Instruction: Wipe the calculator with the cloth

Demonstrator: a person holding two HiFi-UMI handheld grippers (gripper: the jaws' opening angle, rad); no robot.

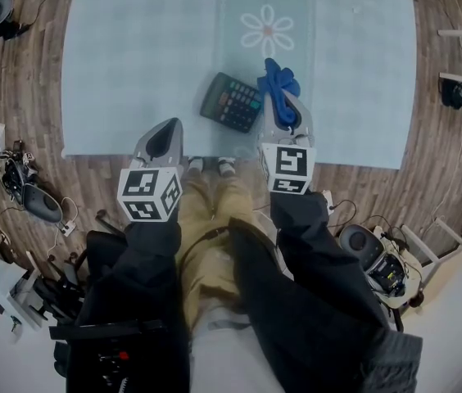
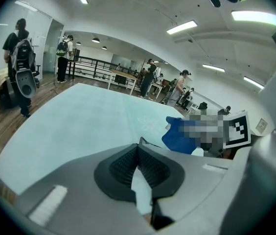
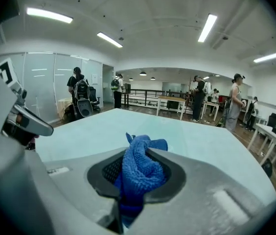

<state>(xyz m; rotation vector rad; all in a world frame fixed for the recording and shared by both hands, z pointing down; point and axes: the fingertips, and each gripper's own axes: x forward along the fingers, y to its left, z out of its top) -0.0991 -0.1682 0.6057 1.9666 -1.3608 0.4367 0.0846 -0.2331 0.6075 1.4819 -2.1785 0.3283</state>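
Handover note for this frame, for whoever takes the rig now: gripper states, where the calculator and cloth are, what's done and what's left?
Left gripper: jaws together, nothing between them, near the mat's front edge.
Right gripper: shut on the blue cloth, which bunches out past its jaws.
Calculator: face up on the pale mat, just left of the cloth; I cannot tell whether they touch.
Done: the cloth is in the gripper.
Left: bring the cloth onto the calculator and wipe it. Nothing shows whether any wiping has been done.
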